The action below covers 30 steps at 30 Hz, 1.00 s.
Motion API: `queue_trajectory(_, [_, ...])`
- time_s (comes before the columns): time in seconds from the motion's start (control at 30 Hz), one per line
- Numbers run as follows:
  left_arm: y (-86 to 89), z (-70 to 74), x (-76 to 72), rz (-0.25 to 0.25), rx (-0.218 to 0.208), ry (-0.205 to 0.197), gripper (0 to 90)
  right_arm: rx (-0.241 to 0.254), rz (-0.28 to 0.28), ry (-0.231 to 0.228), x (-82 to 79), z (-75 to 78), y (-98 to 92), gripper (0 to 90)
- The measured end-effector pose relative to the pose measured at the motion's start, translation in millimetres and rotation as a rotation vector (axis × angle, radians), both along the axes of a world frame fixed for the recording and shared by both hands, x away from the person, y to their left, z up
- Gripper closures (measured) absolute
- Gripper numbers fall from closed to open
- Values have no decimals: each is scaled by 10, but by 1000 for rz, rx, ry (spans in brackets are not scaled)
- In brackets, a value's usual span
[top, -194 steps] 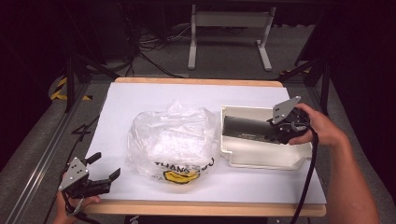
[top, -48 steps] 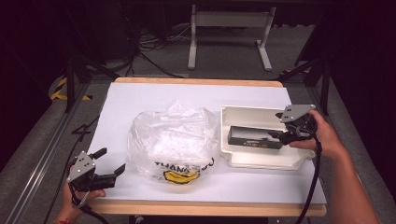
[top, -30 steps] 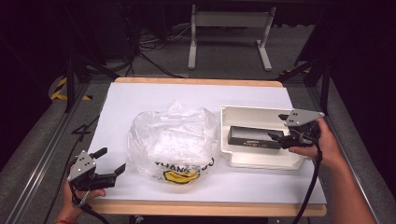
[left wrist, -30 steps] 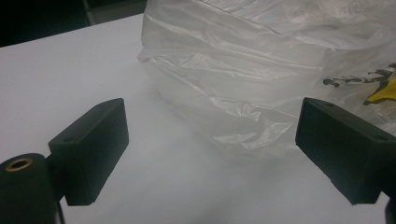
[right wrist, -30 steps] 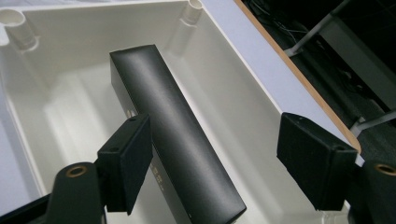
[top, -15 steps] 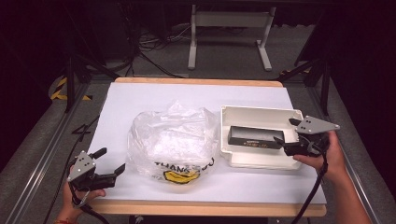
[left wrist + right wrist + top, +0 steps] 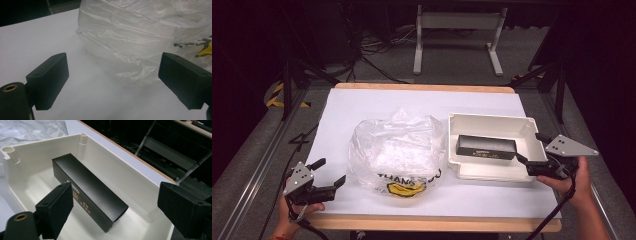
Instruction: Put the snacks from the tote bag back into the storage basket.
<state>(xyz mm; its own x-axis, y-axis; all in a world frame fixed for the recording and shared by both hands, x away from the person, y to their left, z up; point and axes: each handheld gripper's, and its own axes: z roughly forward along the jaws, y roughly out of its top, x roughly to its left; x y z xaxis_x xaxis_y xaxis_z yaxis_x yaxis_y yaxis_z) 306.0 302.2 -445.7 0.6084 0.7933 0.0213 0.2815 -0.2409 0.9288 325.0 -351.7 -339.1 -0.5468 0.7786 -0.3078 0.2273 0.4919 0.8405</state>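
Note:
A long black box (image 7: 486, 147) lies flat inside a white plastic tray (image 7: 487, 119) at the right of the table. My right gripper (image 7: 532, 148) is over the tray's right rim, just off the box's right end and not touching it. Its jaws have just been opening and stand open with nothing gripped. In the right gripper view the box (image 7: 87, 185) lies ahead of the right gripper (image 7: 115, 195) inside the tray (image 7: 37, 152). My left gripper (image 7: 331, 171) rests open at the front left, beside a crumpled clear plastic bag (image 7: 397, 150). The bag (image 7: 140, 37) lies just ahead of the left gripper (image 7: 113, 67).
A white sheet (image 7: 362, 105) covers the table, with a wooden edge along front and back. The bag carries black lettering and a yellow smiley near its front. Behind the table are a dark floor, cables and a metal stand (image 7: 457, 30).
The right gripper let go of the black box, opened, and drew back to the right, from inside the tray to its right rim. The box stays in the tray. The left gripper kept still.

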Motion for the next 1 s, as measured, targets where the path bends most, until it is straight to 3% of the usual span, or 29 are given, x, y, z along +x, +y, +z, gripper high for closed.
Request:
queue_trajectory(0.3, [7, 10, -7, 0, -8, -4, 103, 35, -12, -21, -136, -78, -39, 106])
queue_trajectory(0.47, [4, 15, -8, 0, -7, -4, 103, 38, -51, -43, -194, -133, -56, 80])
queue_trajectory(0.73, [17, 21, 1, -2, -10, -9, 103, 92, -119, -52, -347, -330, -177, 64])
queue_trajectory(0.8, [30, 24, -1, -1, -20, -16, 103, 113, -150, -79, -417, -387, -198, 81])
queue_trajectory(1.0, [65, 21, 12, 12, -37, -23, 103, 140, -173, -90, -561, -534, -237, 73])
